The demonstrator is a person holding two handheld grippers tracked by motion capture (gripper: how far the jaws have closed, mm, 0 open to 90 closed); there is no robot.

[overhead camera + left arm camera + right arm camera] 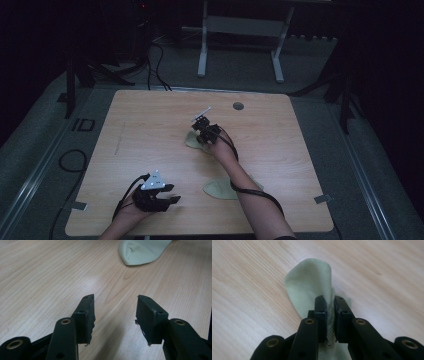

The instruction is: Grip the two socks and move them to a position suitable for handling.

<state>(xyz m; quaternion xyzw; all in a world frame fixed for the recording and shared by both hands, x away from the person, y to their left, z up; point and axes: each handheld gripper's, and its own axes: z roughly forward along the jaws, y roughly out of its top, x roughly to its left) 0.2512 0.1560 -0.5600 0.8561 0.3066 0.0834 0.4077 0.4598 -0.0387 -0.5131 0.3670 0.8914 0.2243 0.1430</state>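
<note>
- Socks, two pale green ones, lie on the wooden table (pixel 150 125): the far sock (pixel 309 282) near the middle, the near sock (pixel 142 251) toward the front edge.
- Right gripper (pixel 331 315) pinches a fold of the far sock, jaws clenched on the fabric; no lift shows yet.
- Left gripper (pixel 115 315) rests at the front left, jaws parted and holding nothing.
- Pairing or folding looks barely begun.
- Right forearm (pixel 250 185) hides part of the near sock; dim light blurs detail.

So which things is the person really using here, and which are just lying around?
In use:
- far pale green sock, pinched by the right tongs
- near pale green sock, probably its pair
- left tongs, open and waiting
- wooden table

Just lying about:
- grey round cap in the tabletop
- white frame on the floor behind
</note>
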